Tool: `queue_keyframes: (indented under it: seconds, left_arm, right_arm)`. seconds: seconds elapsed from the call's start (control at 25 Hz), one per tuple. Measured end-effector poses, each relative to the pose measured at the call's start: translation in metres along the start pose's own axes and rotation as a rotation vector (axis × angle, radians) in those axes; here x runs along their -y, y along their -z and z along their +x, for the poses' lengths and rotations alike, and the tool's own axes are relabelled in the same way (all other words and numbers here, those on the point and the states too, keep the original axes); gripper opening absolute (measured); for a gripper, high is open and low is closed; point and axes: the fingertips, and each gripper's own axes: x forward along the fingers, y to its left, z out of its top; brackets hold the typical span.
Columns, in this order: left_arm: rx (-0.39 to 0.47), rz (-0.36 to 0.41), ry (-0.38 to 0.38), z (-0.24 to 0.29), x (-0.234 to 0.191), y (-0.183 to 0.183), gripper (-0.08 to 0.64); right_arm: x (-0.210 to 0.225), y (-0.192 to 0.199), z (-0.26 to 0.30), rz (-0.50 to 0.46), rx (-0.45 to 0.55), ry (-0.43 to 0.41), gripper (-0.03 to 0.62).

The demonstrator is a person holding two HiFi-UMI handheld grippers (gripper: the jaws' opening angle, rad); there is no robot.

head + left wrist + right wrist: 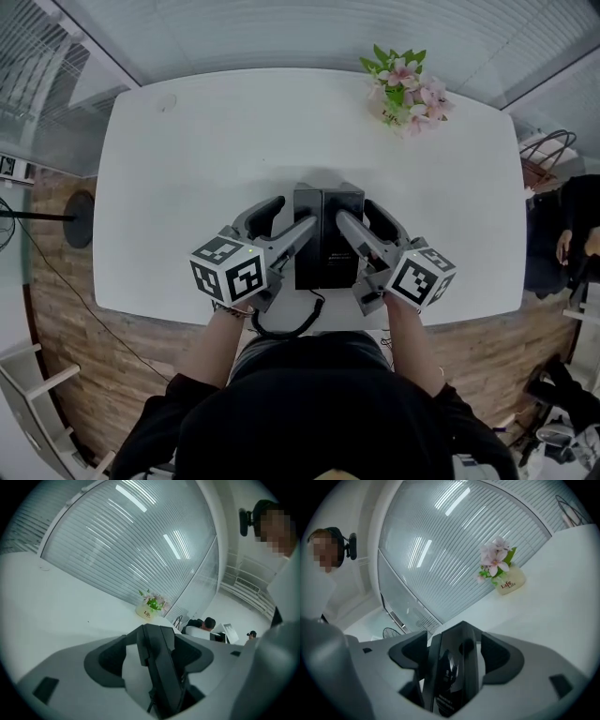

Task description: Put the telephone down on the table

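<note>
Head view: one telephone (328, 255) on one table (187, 187) between two hand-held grippers (290, 215) (357, 212), jaws apart.

The telephone (327, 236) is black, the table (187, 169) white, the flowers (410, 92) pink and green.

Telephone (326, 239) is sitting on the table (187, 169), toward 6 o'clock. Flowers (405, 89) are standing at 1 o'clock. Left gripper (286, 222) is flanking the telephone at 9 o'clock, right gripper (368, 223) at 3 o'clock.
</note>
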Motion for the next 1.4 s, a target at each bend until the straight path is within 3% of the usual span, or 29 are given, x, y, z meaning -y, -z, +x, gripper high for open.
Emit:
queue_keyframes:
  seconds: [0.32,0.6,0.84,1.16,1.4]
  left_arm:
    - [0.088,0.094,-0.019,-0.022,0.018,-0.025,0.324]
    - [0.145,0.133,0.011,-0.034,0.039,-0.048,0.324]
    - [0.183,0.142,0.037,-0.044,0.052,-0.063,0.324]
    - [0.246,0.265,0.056,-0.061,0.086,-0.089,0.322]
    - [0.274,0.298,0.077,-0.069,0.104,-0.101,0.317]
  right_arm:
    - [-0.029,-0.04,-0.025,-0.101,0.154,0.029,0.342]
    - [-0.061,-0.054,-0.03,-0.231,0.181,-0.004,0.342]
    - [-0.081,-0.065,-0.035,-0.275,0.219,-0.036,0.342]
    - [-0.109,-0.085,-0.049,-0.321,0.297,-0.089,0.334]
    - [-0.134,-0.099,-0.059,-0.392,0.34,-0.124,0.32]
